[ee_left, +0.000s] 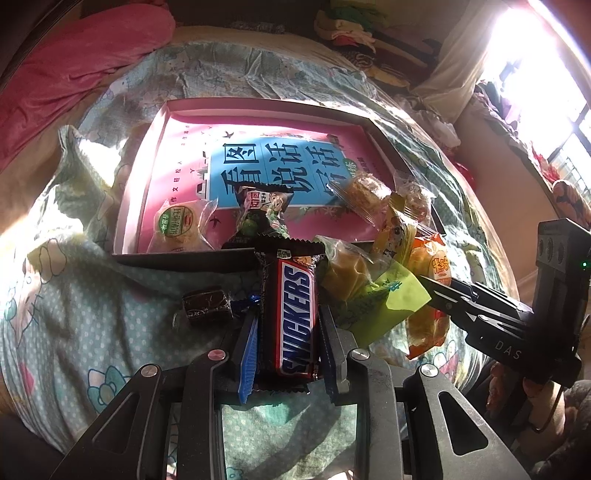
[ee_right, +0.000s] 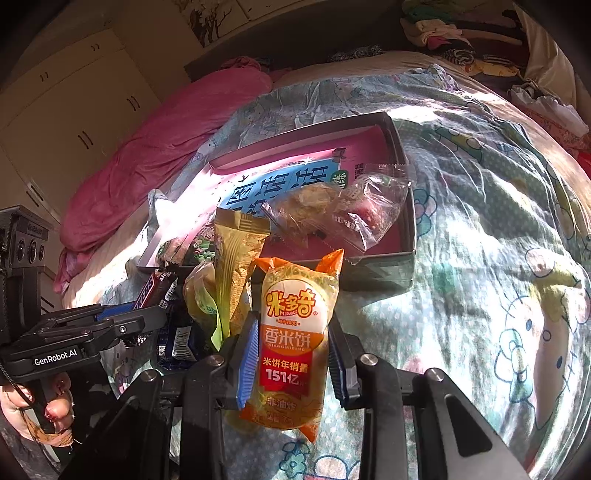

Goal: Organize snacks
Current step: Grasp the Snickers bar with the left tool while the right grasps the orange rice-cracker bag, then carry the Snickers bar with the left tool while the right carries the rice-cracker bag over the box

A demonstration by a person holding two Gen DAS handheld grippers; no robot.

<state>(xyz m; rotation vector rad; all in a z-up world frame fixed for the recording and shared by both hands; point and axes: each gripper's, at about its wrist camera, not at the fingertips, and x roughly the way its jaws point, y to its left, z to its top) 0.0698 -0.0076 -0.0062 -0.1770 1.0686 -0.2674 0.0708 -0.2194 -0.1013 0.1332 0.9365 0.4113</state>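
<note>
My left gripper (ee_left: 288,325) is shut on a Snickers bar (ee_left: 295,317), held just in front of the near wall of a shallow box (ee_left: 177,258) with a pink and blue book on its floor. My right gripper (ee_right: 291,347) is shut on an orange rice cracker pack (ee_right: 295,332), also near the box's front wall (ee_right: 376,273). The pack and the right gripper (ee_left: 436,295) show at the right of the left wrist view. Several wrapped snacks lie in the box, among them a round cake (ee_left: 177,225) and a dark packet (ee_left: 262,210).
A small dark candy (ee_left: 207,301), a green-wrapped cake (ee_left: 354,284) and a yellow packet (ee_right: 236,254) lie on the flowered quilt (ee_right: 480,258) by the box's front. A pink blanket (ee_left: 74,62) lies at the back left. Clothes are piled at the back right (ee_left: 354,33).
</note>
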